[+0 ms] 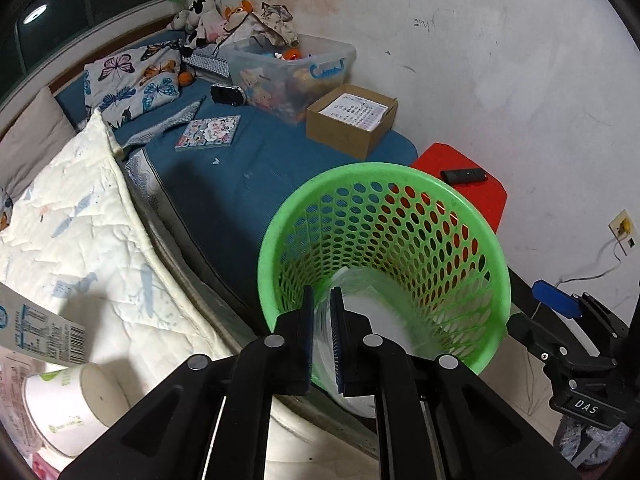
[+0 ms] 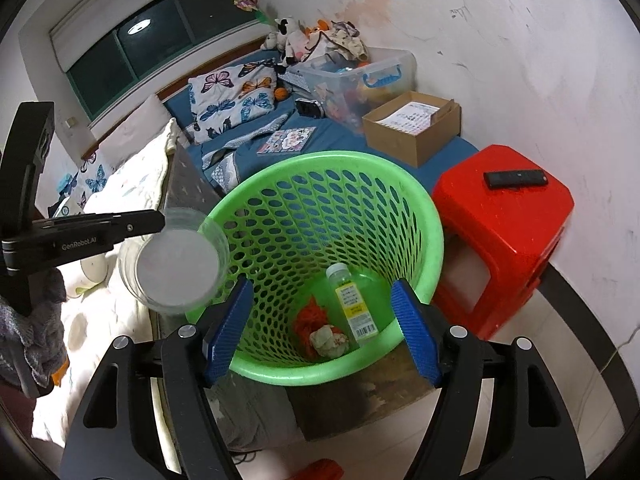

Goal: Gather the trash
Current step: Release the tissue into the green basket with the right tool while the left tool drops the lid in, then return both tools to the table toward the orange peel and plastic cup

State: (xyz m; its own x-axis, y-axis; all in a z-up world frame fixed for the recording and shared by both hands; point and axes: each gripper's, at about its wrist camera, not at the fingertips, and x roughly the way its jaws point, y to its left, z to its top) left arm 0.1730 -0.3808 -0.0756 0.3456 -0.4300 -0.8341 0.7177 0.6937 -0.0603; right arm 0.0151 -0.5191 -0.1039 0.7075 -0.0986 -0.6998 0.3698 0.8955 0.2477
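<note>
A green mesh basket stands by the bed. On its floor lie a small bottle, an orange scrap and a crumpled wad. My left gripper is shut on the wall of a clear plastic cup. It holds the cup tilted over the basket's rim. The right wrist view shows that cup at the basket's left edge. My right gripper stands open above the basket's near side, nothing between its blue pads. A paper cup and a printed carton lie on the quilt.
A red stool with a black remote stands right of the basket against the wall. On the blue bed are a cardboard box, a clear toy bin, a book and pillows. A white quilt covers the left.
</note>
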